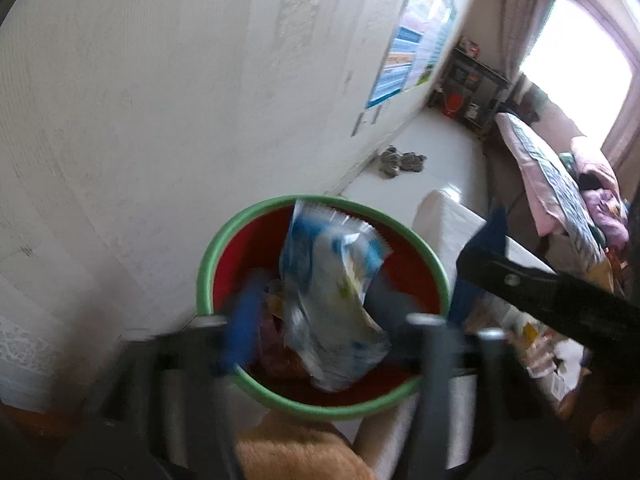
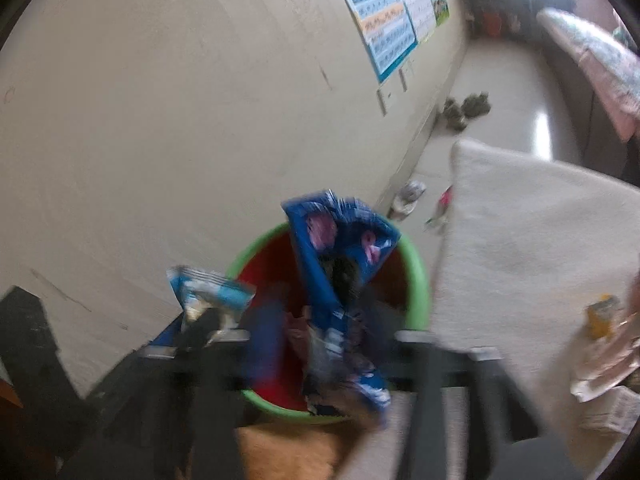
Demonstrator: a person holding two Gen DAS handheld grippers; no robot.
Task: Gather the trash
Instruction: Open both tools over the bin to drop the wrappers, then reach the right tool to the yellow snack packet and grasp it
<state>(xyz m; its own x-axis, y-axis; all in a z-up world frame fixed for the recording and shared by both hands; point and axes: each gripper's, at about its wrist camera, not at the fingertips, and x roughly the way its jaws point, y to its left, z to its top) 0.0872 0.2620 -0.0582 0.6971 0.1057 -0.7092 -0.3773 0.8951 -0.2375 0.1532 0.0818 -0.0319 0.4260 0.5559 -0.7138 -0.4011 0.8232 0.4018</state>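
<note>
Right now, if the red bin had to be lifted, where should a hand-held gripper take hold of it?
Probably the red bin by its green rim, at the near edge, coming down from above. The rim is a raised lip, so one finger could go inside and one outside. The wall crowds the far side, and the white-and-blue wrapper hangs over the middle.

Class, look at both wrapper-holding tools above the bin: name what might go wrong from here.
1. The white-and-blue wrapper in the left tool reaches toward the green rim of the bin; released now, it might slide out.
2. The dark blue wrapper in the right tool is long and may catch on the rim.
3. Both pictures are blurred, so aim is uncertain.
</note>
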